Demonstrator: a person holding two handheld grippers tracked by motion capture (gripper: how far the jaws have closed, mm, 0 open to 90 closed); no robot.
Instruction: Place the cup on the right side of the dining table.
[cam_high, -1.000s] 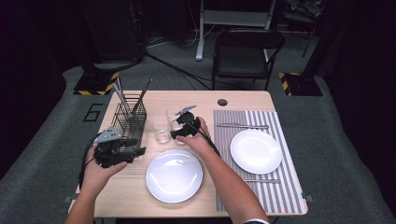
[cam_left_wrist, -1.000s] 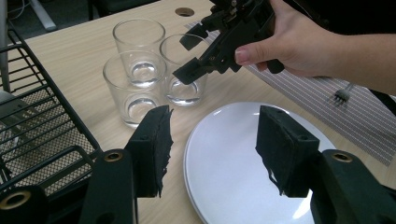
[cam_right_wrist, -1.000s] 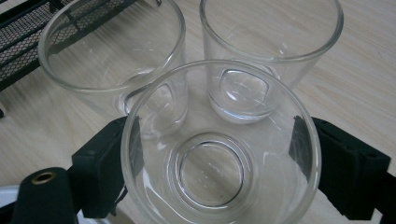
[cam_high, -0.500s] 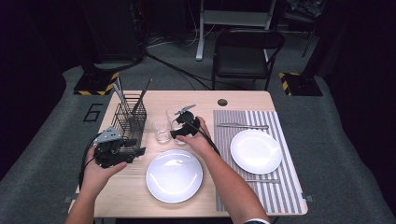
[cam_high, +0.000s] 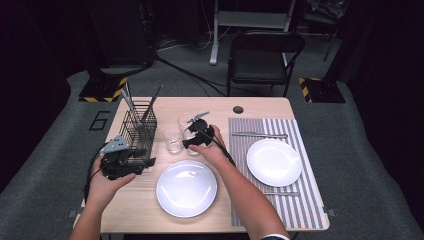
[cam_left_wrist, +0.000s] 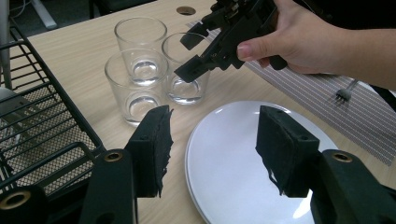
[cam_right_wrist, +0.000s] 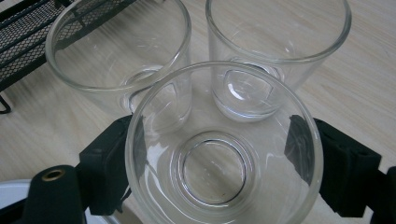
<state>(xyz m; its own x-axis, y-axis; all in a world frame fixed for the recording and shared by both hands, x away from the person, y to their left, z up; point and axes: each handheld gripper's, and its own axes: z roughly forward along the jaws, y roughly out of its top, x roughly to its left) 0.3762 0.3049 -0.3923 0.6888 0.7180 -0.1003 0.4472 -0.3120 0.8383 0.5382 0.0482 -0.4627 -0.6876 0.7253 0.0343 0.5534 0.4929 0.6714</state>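
Note:
Three clear glasses stand together on the wooden table beside a wire rack (cam_high: 137, 125). My right gripper (cam_high: 192, 137) is open, its jaws on either side of the nearest glass (cam_right_wrist: 219, 154), pads close to its wall. The other two glasses (cam_right_wrist: 116, 56) (cam_right_wrist: 275, 51) stand just behind it. My left gripper (cam_high: 147, 162) is open and holds nothing, low at the table's left, next to the rack (cam_left_wrist: 37, 135). Its jaws frame the rim of a white plate (cam_left_wrist: 243, 154), with the right gripper (cam_left_wrist: 187, 56) and the glasses (cam_left_wrist: 140, 79) beyond.
The white plate (cam_high: 186, 187) lies near the front edge, just in front of the glasses. A second plate (cam_high: 274, 161) sits on a striped placemat (cam_high: 300, 200), with a fork (cam_high: 260, 135) behind it. Utensils stand in the rack. A black chair (cam_high: 262, 55) stands beyond the table.

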